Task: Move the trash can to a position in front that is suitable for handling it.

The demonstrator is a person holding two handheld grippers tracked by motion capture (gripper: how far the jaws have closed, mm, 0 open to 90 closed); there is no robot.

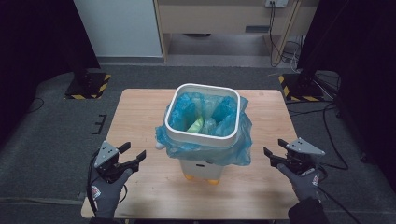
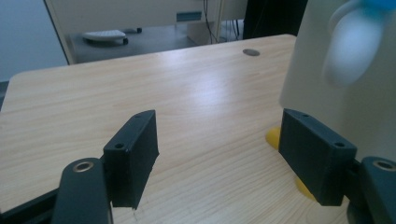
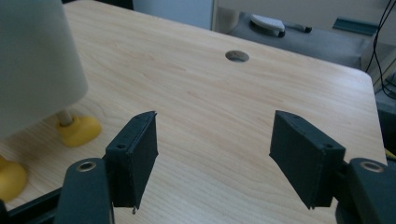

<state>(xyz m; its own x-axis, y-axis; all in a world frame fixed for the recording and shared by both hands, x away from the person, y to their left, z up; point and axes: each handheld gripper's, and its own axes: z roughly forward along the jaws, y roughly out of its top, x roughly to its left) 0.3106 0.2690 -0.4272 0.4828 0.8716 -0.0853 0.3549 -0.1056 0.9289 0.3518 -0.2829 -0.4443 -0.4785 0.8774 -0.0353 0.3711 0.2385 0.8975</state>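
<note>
One white bin [image 1: 204,116], lined with one blue bag [image 1: 233,147] folded over its rim, stands mid-desk [image 1: 140,112] on yellow feet, between your two gloved hands. Your left gripper [image 1: 135,156] sits low at the bin's left and your right gripper [image 1: 271,156] at its right, both well clear of it, each with its jaws spread wide and holding nothing. Your high view looks down into the bag, while the right gripper view shows two yellow feet [image 3: 79,129] under the bin's wall.

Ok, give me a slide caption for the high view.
Open left gripper and right gripper flank a white bin lined with a blue bag.
</note>
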